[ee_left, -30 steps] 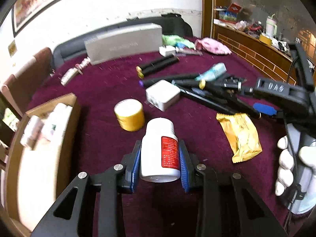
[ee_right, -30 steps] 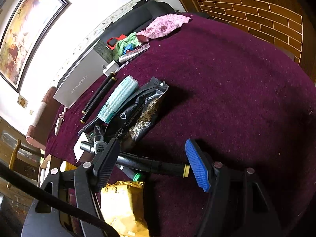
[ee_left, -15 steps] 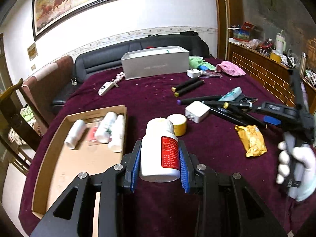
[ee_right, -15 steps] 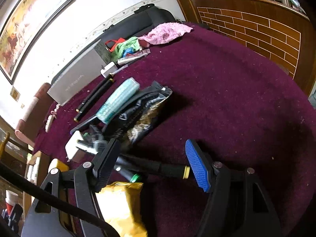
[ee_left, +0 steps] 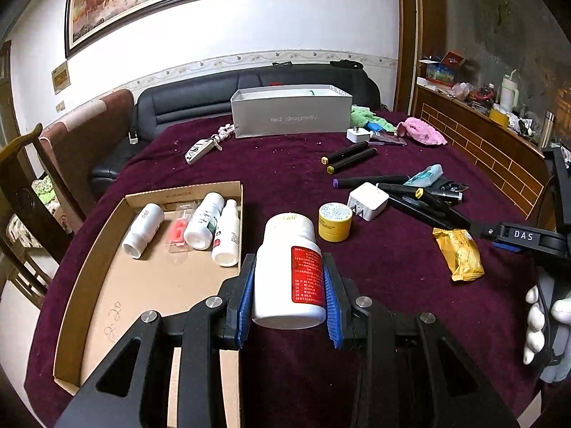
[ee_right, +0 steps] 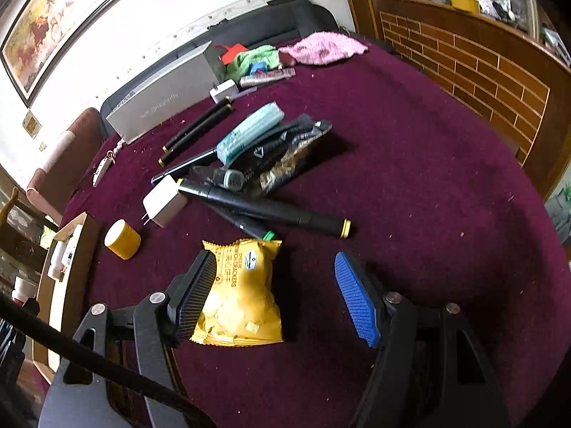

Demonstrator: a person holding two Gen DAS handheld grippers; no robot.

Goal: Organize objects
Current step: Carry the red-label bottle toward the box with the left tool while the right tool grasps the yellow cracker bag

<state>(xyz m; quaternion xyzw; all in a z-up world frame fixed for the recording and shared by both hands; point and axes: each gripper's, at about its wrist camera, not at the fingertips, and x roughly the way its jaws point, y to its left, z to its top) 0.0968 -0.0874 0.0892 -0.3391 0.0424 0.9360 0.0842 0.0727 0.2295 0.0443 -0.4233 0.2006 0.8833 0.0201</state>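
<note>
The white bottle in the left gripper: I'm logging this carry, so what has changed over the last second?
The left gripper lifted the white bottle off the cloth and swung it toward the cardboard tray, still clamped. The right gripper drew back from the black marker and now hangs open over the yellow cracker packet. Yellow jar, white charger and the tray's bottles stayed put.

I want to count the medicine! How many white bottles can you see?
4. Three white plastic bottles lie in the brown cardboard tray: left, middle, right. The red-labelled white bottle is in the left claw. More may be hidden.
</note>
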